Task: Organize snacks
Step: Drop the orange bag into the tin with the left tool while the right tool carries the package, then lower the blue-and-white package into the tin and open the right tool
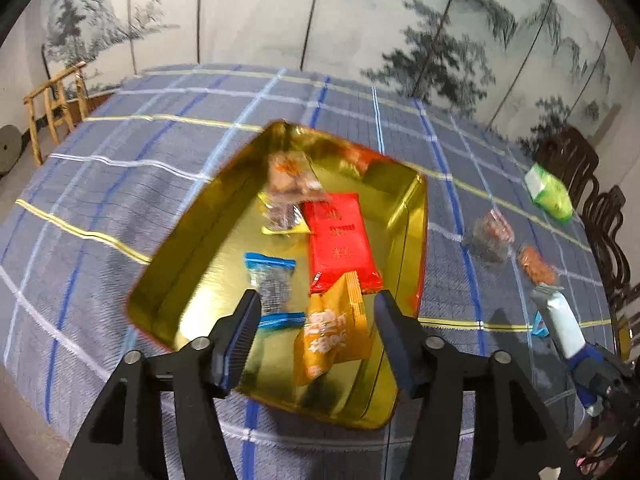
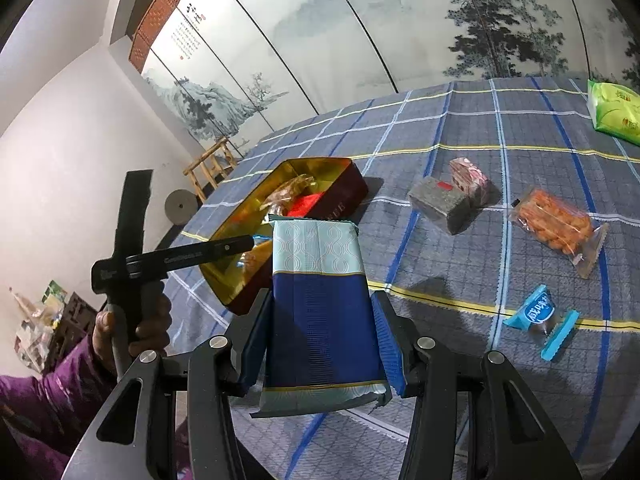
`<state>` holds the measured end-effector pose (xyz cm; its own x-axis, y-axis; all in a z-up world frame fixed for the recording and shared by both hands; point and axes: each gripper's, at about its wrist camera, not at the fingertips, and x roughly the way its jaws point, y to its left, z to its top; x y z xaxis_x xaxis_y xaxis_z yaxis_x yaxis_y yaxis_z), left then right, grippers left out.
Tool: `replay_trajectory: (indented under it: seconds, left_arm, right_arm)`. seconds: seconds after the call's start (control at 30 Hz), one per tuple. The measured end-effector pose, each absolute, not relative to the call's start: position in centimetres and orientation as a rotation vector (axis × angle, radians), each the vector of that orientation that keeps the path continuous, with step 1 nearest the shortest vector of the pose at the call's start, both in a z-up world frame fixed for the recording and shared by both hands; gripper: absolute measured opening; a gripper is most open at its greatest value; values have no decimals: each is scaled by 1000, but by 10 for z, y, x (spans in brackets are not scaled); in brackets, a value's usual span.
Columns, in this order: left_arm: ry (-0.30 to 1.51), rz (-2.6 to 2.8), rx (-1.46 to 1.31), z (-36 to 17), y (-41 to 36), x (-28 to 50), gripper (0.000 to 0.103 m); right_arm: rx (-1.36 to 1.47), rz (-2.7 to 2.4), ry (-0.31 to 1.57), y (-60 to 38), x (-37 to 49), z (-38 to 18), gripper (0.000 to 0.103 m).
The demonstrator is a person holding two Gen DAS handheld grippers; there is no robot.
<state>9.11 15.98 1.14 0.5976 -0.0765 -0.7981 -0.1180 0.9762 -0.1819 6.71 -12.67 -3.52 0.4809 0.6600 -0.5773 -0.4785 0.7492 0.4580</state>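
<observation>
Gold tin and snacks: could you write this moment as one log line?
left jaws: open over orange packet in gold tin | right jaws: shut on blue-and-white packet | on tablecloth: green bag, blue candy

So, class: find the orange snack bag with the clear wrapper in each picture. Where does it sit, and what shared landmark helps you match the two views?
Left wrist view: the orange snack bag lies at the right edge, on the tablecloth, right of the gold tin.
Right wrist view: the bag lies right of centre, on the tablecloth.
Shared landmark: the green packet, farther back on the table than the bag in both.
</observation>
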Motion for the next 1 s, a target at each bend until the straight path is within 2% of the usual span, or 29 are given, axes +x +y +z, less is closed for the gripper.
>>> replay_trajectory:
  seconds: [0.03, 0.23, 0.5, 0.77, 1.0]
  left_arm:
    - [913, 52, -213, 16, 162, 82, 66]
    - [851, 148, -224, 25, 182, 35, 75]
    - [857, 209, -219, 23, 205, -2, 75]
    - [816, 254, -81, 36, 208, -23, 76]
    - [810, 246, -68, 36, 219, -31, 76]
  right_arm:
    - [250, 709, 808, -125, 68, -32, 50]
    - [254, 775, 826, -98, 76, -20, 50]
    - [309, 879, 908, -25, 113, -17, 50]
    - [336, 835, 1002, 45, 148, -42, 50]
    - [320, 704, 1045, 72, 167, -63, 50]
